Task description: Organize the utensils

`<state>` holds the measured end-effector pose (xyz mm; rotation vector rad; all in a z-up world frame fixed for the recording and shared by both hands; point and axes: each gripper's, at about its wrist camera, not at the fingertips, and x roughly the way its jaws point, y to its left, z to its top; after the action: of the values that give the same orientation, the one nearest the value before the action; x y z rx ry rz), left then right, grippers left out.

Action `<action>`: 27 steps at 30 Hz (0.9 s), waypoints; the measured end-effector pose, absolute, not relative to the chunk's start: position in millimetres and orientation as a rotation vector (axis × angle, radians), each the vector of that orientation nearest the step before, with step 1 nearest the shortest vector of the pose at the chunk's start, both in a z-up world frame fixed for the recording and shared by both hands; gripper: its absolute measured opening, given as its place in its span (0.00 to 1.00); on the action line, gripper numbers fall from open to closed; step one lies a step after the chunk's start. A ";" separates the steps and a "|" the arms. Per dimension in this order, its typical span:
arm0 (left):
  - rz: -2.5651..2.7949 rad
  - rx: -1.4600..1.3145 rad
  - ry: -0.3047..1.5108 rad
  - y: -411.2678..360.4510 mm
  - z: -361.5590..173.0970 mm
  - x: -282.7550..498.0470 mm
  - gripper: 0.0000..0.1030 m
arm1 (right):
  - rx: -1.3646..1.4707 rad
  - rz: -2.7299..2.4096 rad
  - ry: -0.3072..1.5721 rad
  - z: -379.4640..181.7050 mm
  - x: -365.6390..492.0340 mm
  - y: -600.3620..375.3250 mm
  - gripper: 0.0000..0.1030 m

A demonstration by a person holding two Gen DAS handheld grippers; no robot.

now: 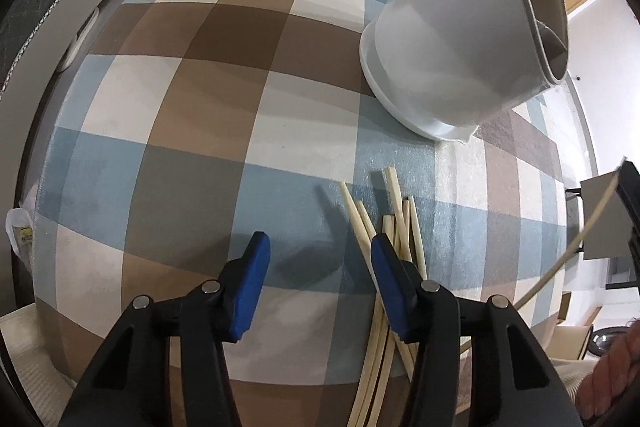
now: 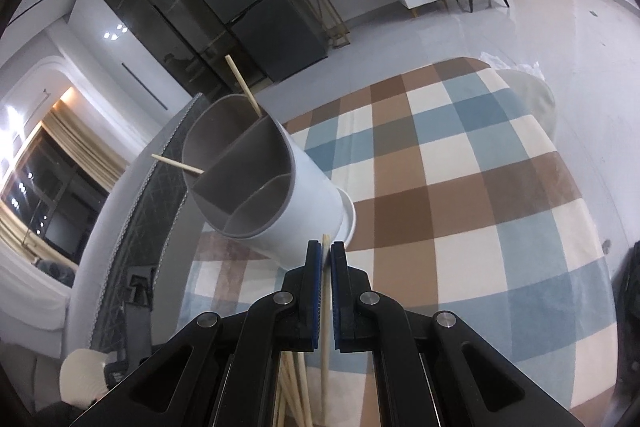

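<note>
A checked cloth (image 1: 224,75) covers the table. The chopstick pile (image 1: 394,227) lies near its front edge, below the white holder (image 2: 272,187). Right gripper (image 2: 325,259) pinches one chopstick (image 2: 325,307); a loose pinch could let it pivot and miss a compartment. Left gripper (image 1: 320,263) gapes beside the pile, empty.

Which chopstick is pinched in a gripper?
The single chopstick clamped in the right hand-held gripper. The others lie loose in a pile or already stand in the white holder.
</note>
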<state>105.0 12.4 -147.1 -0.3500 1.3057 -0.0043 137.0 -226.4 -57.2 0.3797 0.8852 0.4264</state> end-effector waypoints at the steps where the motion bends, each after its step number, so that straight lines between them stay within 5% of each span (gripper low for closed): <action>1: 0.003 -0.342 1.307 11.1 -146.9 105.3 0.44 | 0.381 0.426 0.883 -57.1 137.3 -227.1 0.04; 9: 0.102 -0.236 1.355 -2.1 -149.9 108.8 0.19 | 0.430 0.412 0.867 -51.0 134.3 -239.9 0.04; 27: 0.088 -0.292 1.355 -17.6 -146.5 105.0 0.27 | 0.461 0.407 0.834 -40.6 127.4 -250.9 0.04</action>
<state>105.0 -17.6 -146.5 -0.2925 1.3548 0.0884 127.4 -250.9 -40.6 0.4607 0.8341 0.4069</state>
